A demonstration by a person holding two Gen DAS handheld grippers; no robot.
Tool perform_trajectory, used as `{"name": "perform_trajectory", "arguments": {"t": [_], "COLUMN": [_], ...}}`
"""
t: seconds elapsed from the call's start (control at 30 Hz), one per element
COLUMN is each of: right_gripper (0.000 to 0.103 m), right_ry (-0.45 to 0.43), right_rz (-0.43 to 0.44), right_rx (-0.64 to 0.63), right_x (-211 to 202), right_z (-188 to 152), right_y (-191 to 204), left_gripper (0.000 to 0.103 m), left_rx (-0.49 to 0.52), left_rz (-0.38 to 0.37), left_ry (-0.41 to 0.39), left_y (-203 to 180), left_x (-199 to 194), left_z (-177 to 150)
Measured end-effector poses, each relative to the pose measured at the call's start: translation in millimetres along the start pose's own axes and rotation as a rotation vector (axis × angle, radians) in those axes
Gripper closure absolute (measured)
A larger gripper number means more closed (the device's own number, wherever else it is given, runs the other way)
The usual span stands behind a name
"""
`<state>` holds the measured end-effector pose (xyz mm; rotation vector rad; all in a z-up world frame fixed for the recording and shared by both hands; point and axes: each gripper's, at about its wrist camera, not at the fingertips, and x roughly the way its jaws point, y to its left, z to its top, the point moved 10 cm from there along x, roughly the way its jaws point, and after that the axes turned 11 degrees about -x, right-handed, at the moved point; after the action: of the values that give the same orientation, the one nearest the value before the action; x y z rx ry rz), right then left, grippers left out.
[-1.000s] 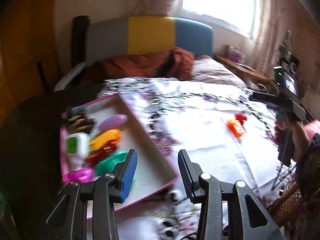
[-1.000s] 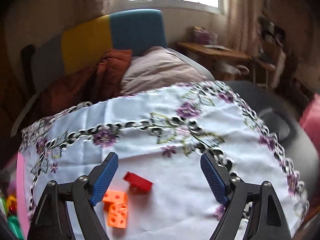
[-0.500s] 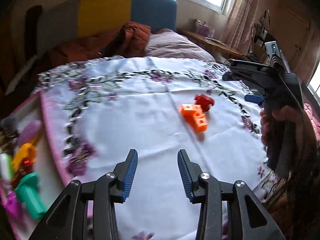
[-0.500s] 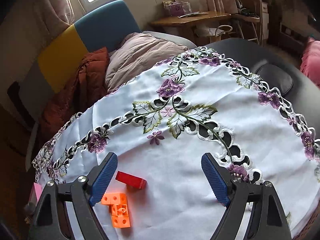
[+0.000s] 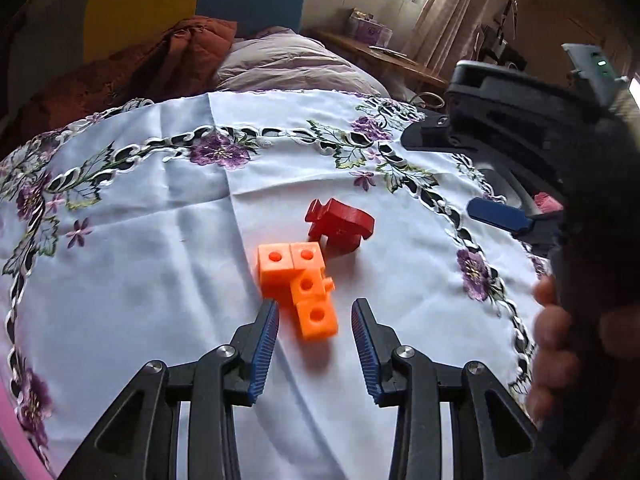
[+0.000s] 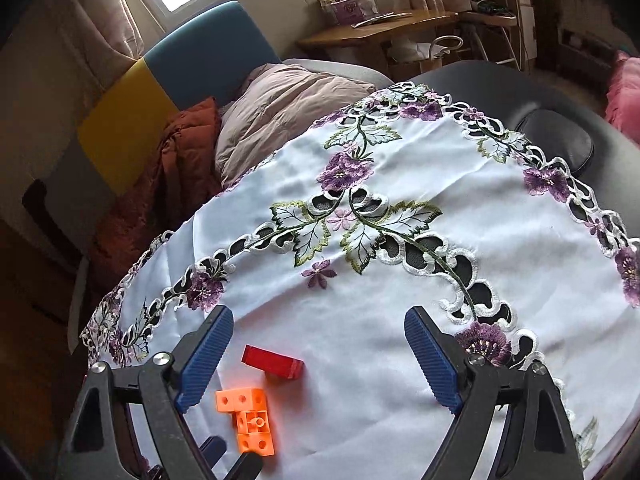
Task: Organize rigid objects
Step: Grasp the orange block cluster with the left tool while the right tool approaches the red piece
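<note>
An orange block [image 5: 300, 284] made of several joined cubes lies on the white embroidered cloth [image 5: 160, 240]. A red piece [image 5: 340, 226] rests just beyond it. My left gripper [image 5: 315, 312] hovers over the orange block's near end. Its jaws are closing, with the nearest cube between the blue pads and a gap on both sides. In the right wrist view the orange block [image 6: 248, 416] and the red piece [image 6: 274, 364] sit low and left. My right gripper [image 6: 319, 320] stands wide open above the cloth with nothing gripped; one of its fingers [image 5: 500, 214] shows in the left view.
A pink tray rim [image 5: 16, 440] shows at the lower left. A hand [image 5: 556, 344] holds the right gripper's handle at the right. Beyond the cloth are a rust blanket [image 6: 172, 184], a pillow [image 6: 288, 100] and a wooden desk [image 6: 380, 28]. The dark table edge [image 6: 560, 96] curves at right.
My left gripper swung right, from over the pink tray of toys to the orange block, and came lower with narrower jaws. The right gripper rolled and barely shifted.
</note>
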<state>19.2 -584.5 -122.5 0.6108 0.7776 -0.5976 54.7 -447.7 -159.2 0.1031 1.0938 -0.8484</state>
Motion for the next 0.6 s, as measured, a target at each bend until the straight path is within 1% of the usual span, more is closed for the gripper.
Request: {"name": "perform_trajectory", "arguments": {"t": [0.07, 0.13, 0.17, 0.2, 0.23, 0.3, 0.33, 0.43, 0.5, 0.6], "right_gripper": [0.015, 0.015, 0.015, 0.015, 0.015, 0.015, 0.015, 0.015, 0.015, 0.015], "right_ry": [-0.009, -0.013, -0.014, -0.013, -0.009, 0.0, 0.005, 0.018, 0.026, 0.054], "right_rz": [-0.002, -0.009, -0.01, -0.01, -0.01, -0.007, -0.005, -0.005, -0.008, -0.015], "right_rx": [0.0, 0.002, 0.004, 0.007, 0.011, 0.011, 0.009, -0.015, -0.033, -0.056], "right_x": [-2, -2, -2, -2, -1, 2, 3, 6, 7, 12], "right_z": [1, 2, 2, 2, 2, 0, -1, -3, -5, -11], "right_y": [0, -2, -3, -4, -5, -4, -4, 0, 3, 6], "left_gripper": [0.065, 0.067, 0.069, 0.078, 0.078, 0.078, 0.078, 0.078, 0.078, 0.078], "left_rx": [0.001, 0.003, 0.018, 0.047, 0.07, 0.057, 0.056, 0.051, 0.05, 0.043], "left_rz": [0.004, 0.026, 0.037, 0.055, 0.065, 0.044, 0.055, 0.106, 0.17, 0.24], "left_ry": [0.013, 0.026, 0.008, -0.013, -0.014, -0.023, -0.039, -0.086, -0.124, -0.17], "left_y": [-3, -3, -4, -6, -8, -7, -3, 18, 36, 64], "left_x": [13, 27, 31, 32, 34, 28, 22, 1, -15, -36], "left_z": [3, 4, 5, 7, 7, 6, 6, 0, -8, -26]}}
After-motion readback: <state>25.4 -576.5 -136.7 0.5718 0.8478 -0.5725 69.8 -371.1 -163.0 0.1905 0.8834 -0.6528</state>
